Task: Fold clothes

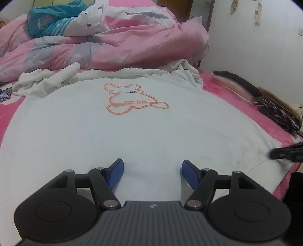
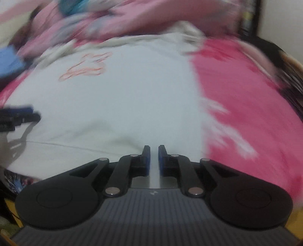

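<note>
A white T-shirt (image 1: 132, 128) with an orange bear outline (image 1: 132, 98) lies spread flat on the pink bed sheet (image 1: 227, 94). My left gripper (image 1: 152, 164) hovers open over the shirt's near part, nothing between its blue pads. My right gripper (image 2: 152, 149) is shut, low over the shirt's (image 2: 113, 94) near right corner by the hem; no cloth is clearly caught in the narrow slit. Each gripper shows in the other's view: the right gripper (image 1: 284, 154) as a blurred dark shape at the shirt's right edge, the left gripper (image 2: 19, 113) at the far left.
A heaped pink quilt (image 1: 113, 41) with a teal cloth (image 1: 53, 17) fills the back of the bed. A crumpled cream garment (image 1: 47, 81) lies behind the shirt. Folded dark and checked clothes (image 1: 265, 102) are stacked at the right, by the white wall (image 1: 255, 47).
</note>
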`<control>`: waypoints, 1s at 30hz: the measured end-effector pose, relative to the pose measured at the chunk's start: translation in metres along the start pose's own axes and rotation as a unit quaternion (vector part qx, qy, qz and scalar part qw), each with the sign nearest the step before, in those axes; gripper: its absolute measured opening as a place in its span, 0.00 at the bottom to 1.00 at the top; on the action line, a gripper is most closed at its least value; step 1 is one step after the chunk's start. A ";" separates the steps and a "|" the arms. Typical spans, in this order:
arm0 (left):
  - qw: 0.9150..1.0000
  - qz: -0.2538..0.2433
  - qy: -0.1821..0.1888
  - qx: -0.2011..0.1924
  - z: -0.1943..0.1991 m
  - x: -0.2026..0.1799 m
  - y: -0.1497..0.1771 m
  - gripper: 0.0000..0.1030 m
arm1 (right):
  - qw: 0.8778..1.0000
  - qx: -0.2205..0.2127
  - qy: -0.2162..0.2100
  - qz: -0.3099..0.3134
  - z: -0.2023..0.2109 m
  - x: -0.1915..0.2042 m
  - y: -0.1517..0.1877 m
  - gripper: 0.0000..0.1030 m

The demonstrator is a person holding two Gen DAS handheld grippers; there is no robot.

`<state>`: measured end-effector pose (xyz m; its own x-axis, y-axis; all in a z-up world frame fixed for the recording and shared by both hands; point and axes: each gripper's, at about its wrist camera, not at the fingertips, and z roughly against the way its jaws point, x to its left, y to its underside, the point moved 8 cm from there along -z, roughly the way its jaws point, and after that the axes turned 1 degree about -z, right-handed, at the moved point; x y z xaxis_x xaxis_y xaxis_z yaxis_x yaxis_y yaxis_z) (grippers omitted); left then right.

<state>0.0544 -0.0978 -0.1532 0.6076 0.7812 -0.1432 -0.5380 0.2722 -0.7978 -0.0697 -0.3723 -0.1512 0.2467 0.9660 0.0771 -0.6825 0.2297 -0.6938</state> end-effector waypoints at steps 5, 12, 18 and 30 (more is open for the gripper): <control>1.000 -0.010 0.003 -0.004 -0.001 -0.001 0.002 0.70 | 0.995 -0.021 0.080 -0.056 0.044 -0.056 0.003 0.12; 1.000 -0.029 -0.010 -0.005 -0.005 -0.007 0.002 0.75 | 0.997 -0.063 -0.014 0.044 0.025 -0.011 -0.024 0.22; 1.000 -0.030 -0.007 -0.004 -0.007 -0.007 0.002 0.78 | 0.992 -0.047 -0.030 0.113 0.000 0.001 -0.027 0.24; 0.999 -0.037 -0.009 -0.005 -0.010 -0.009 0.003 0.80 | 0.989 -0.027 -0.061 0.135 -0.020 0.004 -0.018 0.20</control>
<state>0.0532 -0.1100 -0.1598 0.6351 0.7690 -0.0728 -0.4852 0.3238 -0.8122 -0.0428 -0.3749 -0.1523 -0.0266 0.9991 -0.0330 -0.6740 -0.0423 -0.7375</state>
